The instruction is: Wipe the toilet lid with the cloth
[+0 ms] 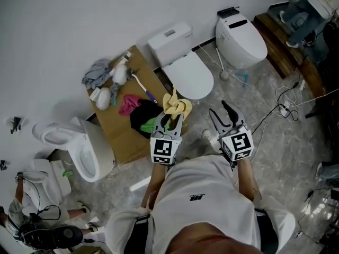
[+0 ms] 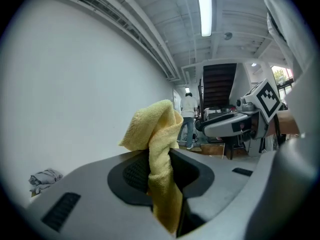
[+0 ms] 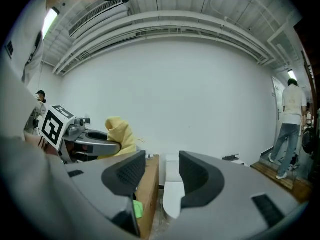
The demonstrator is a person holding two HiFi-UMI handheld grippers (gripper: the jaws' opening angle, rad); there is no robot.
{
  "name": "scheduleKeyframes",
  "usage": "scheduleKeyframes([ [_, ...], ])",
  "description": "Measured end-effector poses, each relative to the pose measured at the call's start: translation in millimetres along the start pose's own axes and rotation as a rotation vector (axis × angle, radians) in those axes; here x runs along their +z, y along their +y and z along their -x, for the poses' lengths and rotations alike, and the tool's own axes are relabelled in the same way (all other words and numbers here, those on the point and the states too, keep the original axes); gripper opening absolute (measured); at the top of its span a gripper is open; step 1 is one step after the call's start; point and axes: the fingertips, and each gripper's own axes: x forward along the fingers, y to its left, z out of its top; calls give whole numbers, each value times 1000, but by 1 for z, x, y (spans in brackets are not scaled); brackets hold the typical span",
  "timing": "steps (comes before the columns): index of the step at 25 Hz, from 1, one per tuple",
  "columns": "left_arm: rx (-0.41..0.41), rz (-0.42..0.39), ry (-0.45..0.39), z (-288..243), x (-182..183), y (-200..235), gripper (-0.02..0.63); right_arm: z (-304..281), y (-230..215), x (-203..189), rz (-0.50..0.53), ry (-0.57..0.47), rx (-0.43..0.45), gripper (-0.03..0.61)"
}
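Grey marbled flooring under a plain white wall sets the scene: a bare room with several toilets standing along the wall.

Nearest the person, the left gripper (image 1: 170,118) has its jaws closed on a yellow cloth (image 2: 155,130). The pinch sits low on the fabric, so a loose crest stands up above the dark ribbed pads and a tail hangs below. The cloth is terry-like, nubbly and thick. It should be very light and limp, folding wherever it is pressed and offering no stiffness of its own. Gripping a bunched fold, as here, looks sound. For wiping, the free crest is the part to lay flat on the lid, and pressure has to come from the gripper, not the fabric.

Beside it, the right gripper (image 1: 225,115) has its jaws wide apart with nothing between them.

Just beyond the cloth stands the toilet, its lid (image 1: 187,75) down: a smooth, glossy white oval, hard and probably slick, with a boxy cistern behind. The cloth hovers near its front edge, not touching it.

To the left of the toilet is a cardboard box (image 1: 123,137), matte brown, carrying a pink rag (image 1: 127,105), a grey rag (image 1: 97,71) and a white-handled brush (image 1: 139,82).

Farther right sits a rounded, tankless toilet (image 1: 241,38).
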Motion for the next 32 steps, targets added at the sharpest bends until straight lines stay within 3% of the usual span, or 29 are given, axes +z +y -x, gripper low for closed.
scheduleKeyframes([
  [20,137,-10,48,-152,35,-3,109,-67,-163,16,-1,-32,118,219],
  [32,122,-22,46,-209,43,0,109,-102,-201,11,-21,-31,137,219],
])
